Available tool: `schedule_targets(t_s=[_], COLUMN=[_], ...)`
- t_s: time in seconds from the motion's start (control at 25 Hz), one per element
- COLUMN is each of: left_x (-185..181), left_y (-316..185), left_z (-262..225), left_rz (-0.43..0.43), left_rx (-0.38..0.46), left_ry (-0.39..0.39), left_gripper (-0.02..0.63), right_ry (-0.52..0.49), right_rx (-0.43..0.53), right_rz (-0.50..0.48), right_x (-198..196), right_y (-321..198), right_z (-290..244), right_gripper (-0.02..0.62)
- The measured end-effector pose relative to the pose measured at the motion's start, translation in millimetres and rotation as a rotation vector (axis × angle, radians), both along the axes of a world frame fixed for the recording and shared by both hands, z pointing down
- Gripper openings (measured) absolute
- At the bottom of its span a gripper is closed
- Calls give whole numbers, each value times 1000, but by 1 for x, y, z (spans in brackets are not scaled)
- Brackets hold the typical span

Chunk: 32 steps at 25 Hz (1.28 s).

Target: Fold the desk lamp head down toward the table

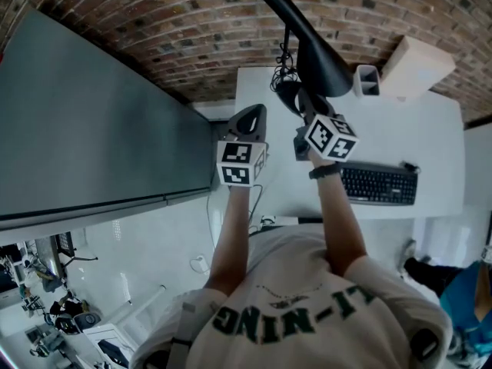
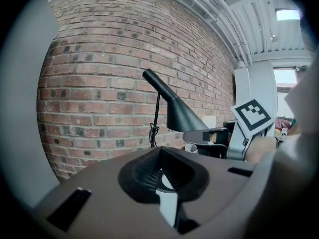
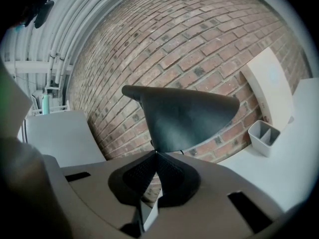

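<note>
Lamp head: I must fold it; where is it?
Head view, top centre: the lamp head sits just beyond the right hand-held gripper, left of the white pen holder, before the brick wall.

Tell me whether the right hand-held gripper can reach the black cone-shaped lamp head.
Probably yes: the right hand-held gripper sits just beneath the black cone-shaped lamp head, nothing between, though its jaws are together.
</note>
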<state>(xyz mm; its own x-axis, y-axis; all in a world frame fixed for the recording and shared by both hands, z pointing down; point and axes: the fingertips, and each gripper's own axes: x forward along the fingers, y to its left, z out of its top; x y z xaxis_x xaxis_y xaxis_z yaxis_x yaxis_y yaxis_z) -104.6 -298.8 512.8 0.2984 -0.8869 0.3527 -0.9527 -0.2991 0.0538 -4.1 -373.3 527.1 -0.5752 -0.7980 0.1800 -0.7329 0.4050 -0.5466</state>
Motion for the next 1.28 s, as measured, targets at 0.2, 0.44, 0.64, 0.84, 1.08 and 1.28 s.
schedule_targets(t_s=[0.2,0.44,0.64,0.84,1.08,1.28], left_x=[1,-2,-9,-7,-4,7], left_y=[1,3,3,7,14,24], left_z=[1,3,3,-2,-22,-46], left_rz=[1,-7,-17,1,32,80], left_rx=[-4,-10,-3,8,50,112], left_ry=[-2,-6,2,9,16,40], left_gripper=[0,0,0,0,0,0], right_ry=[11,11,51,156,243,285], right_rx=[-15,-25,-29,16,97,167], right_rz=[-10,-18,-28,-19,36,110], right_x=[-5,-11,-12,0,25,54], right_y=[-1,-1,11,27,48,70], right_z=[8,9,22,18,-9,-43], right_gripper=[3,3,3,3,3,3])
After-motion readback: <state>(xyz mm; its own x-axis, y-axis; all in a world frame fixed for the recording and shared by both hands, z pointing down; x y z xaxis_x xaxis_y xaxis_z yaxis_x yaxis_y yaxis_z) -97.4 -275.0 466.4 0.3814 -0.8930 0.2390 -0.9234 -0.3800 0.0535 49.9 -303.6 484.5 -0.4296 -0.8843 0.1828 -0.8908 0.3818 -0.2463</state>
